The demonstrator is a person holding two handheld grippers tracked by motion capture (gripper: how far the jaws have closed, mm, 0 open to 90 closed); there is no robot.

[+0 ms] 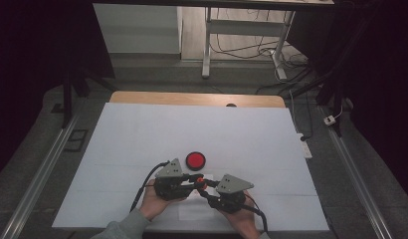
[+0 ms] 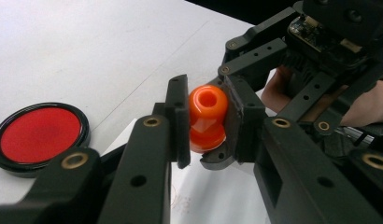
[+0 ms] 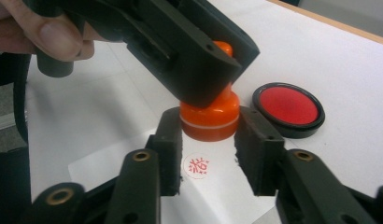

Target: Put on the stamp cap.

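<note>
Orange stamp (image 2: 207,116) | clamped in left claw (image 2: 206,121); right claw (image 3: 209,149) flanking base, loose

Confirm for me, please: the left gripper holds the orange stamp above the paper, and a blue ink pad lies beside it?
Not quite: the ink pad is red, not blue, as the left gripper view shows. The left gripper does hold the orange stamp above the paper.

Glossy orange plastic stamp (image 2: 207,119), matt black tongs (image 2: 206,123), smooth white paper (image 3: 217,186).
</note>
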